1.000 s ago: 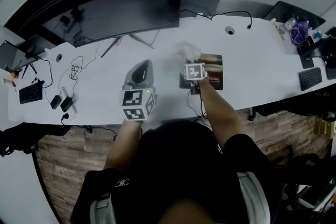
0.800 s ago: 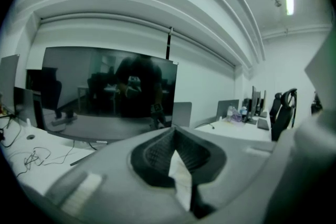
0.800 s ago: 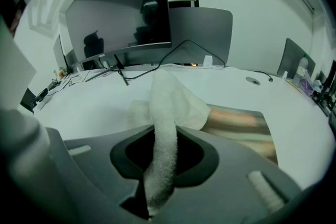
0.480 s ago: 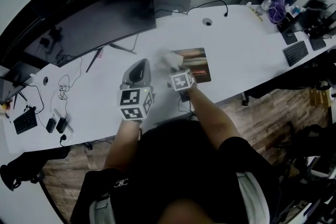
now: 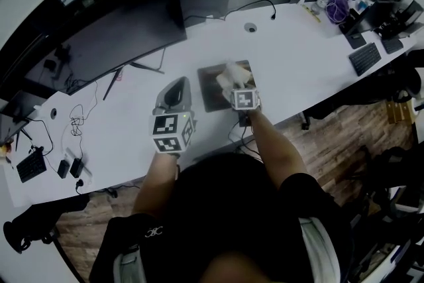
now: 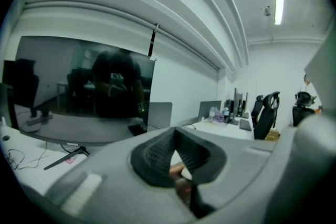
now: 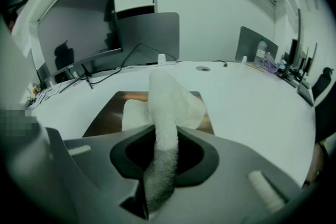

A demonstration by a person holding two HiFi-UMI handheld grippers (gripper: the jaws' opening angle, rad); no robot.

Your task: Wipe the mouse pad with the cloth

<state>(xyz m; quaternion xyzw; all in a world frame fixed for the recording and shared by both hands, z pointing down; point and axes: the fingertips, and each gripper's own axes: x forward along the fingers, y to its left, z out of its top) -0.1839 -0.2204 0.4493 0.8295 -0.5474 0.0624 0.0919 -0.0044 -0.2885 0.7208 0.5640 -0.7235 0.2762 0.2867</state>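
A dark brown mouse pad lies on the white desk in front of me. My right gripper is shut on a white cloth, which drapes forward onto the pad's near part. My left gripper hovers over the desk left of the pad, tilted upward, its jaws closed together with nothing between them.
A large curved monitor stands at the back left, with a laptop stand behind the pad. Cables and adapters lie at the left. A keyboard and small items sit at the far right. The desk edge runs close to my body.
The right gripper with the cloth has slid rightward across the mouse pad, from its left edge toward its middle. The head camera has shifted; the left gripper stays in place.
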